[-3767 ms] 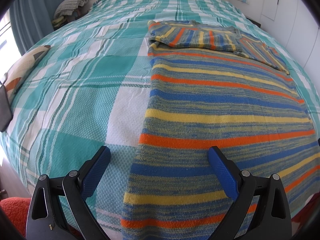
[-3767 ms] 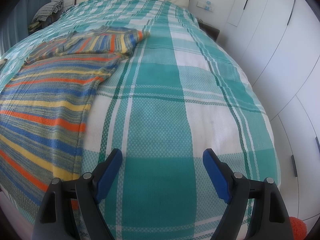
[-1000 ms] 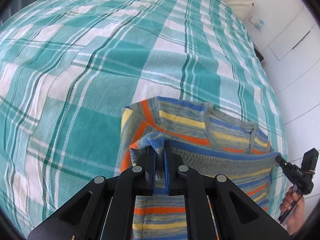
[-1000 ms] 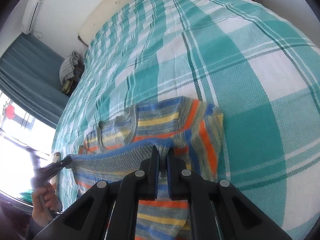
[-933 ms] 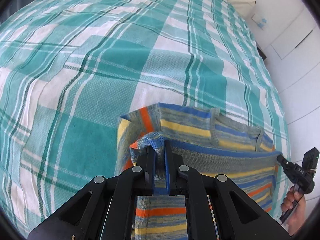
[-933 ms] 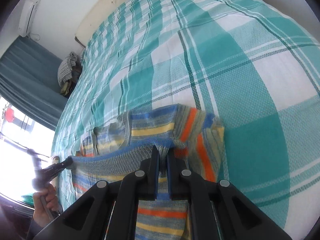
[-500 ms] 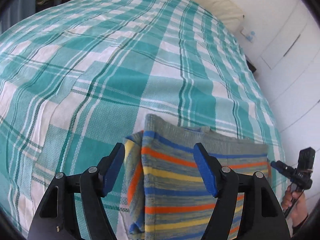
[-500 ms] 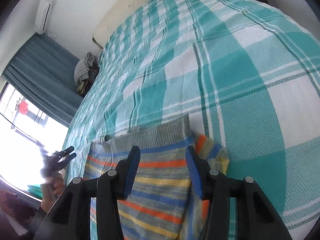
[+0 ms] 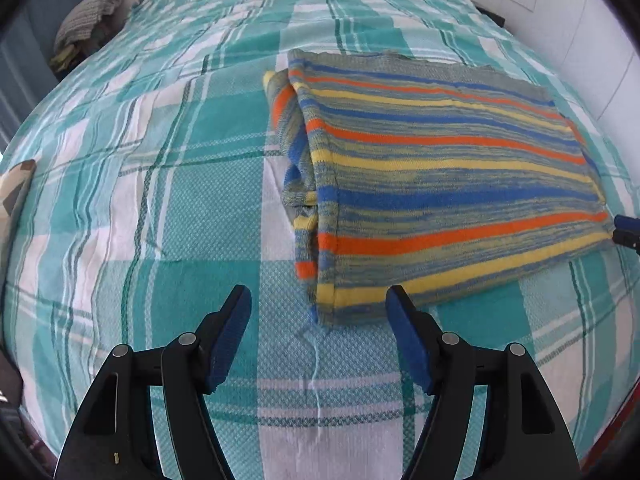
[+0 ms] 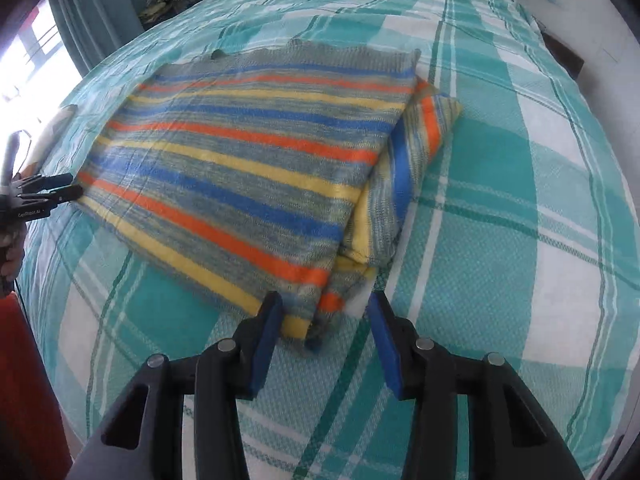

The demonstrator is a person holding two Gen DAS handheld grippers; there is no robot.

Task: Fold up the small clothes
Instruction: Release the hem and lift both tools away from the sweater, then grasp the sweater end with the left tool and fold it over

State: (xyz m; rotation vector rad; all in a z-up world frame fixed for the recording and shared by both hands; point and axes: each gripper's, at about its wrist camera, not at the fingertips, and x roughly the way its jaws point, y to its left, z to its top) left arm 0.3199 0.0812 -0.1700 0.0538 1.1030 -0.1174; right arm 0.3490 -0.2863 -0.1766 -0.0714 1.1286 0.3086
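Observation:
A striped knit sweater (image 9: pixel 440 184) in blue, orange, yellow and grey lies folded in half on the bed, with a folded sleeve (image 9: pixel 292 148) sticking out at its left side. It also shows in the right wrist view (image 10: pixel 248 168), sleeve on the right. My left gripper (image 9: pixel 318 308) is open and empty, just in front of the sweater's near left corner. My right gripper (image 10: pixel 326 312) is open and empty, its fingers either side of the near right corner. The left gripper shows in the right wrist view (image 10: pixel 60 192) beside the sweater's left edge.
The bed has a teal and white plaid cover (image 9: pixel 200 220). A pile of clothes (image 9: pixel 88 20) lies at the far left by the blue curtain (image 10: pixel 92 12). White wardrobe doors (image 9: pixel 580 20) stand at the right. A cushion (image 9: pixel 16 184) lies at the bed's left edge.
Both grippers carried the sweater's hem up over its top, let go and opened. They have since drawn back to the near fold edge of the doubled sweater.

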